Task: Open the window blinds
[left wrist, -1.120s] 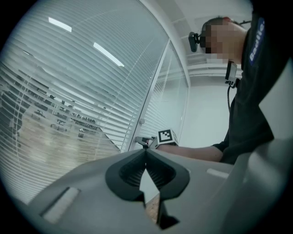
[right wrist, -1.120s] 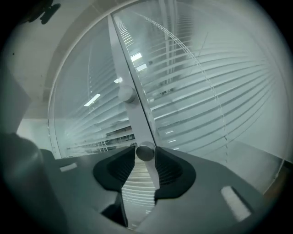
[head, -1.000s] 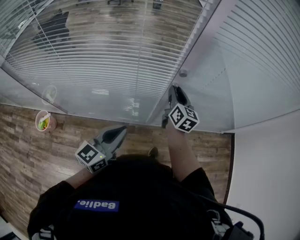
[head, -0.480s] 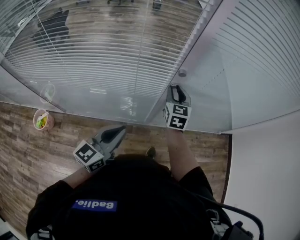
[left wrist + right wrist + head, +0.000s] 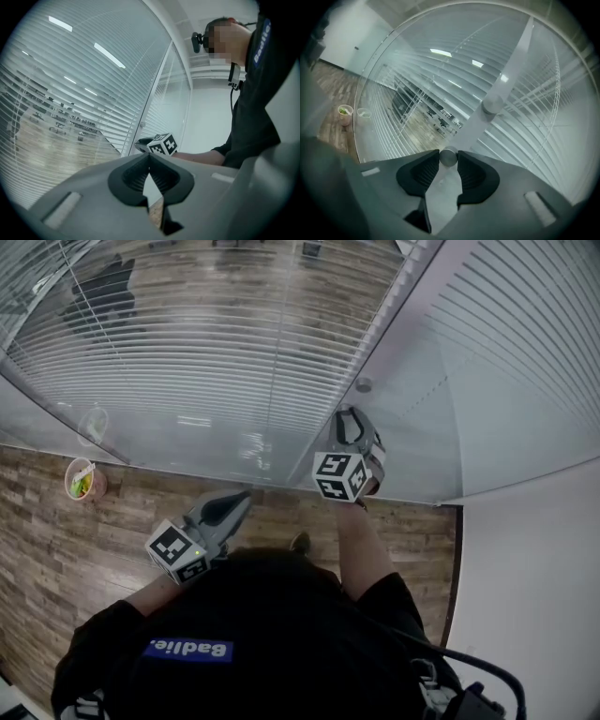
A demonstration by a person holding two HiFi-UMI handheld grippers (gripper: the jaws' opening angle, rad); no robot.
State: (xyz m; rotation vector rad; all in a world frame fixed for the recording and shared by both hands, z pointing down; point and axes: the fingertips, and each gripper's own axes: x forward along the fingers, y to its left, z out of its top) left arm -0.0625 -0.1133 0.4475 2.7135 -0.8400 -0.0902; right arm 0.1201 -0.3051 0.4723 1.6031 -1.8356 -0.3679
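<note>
Right gripper [image 5: 449,161] narrow, jaws clamped on round knob [image 5: 449,156] on frame [image 5: 513,70] right of blinds [image 5: 187,352]. Left gripper [image 5: 150,155] closed tight, empty.

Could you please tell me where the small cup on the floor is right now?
In the head view the cup stands on the wooden floor at the far left, close to the foot of the glass wall, left of the left gripper.
</note>
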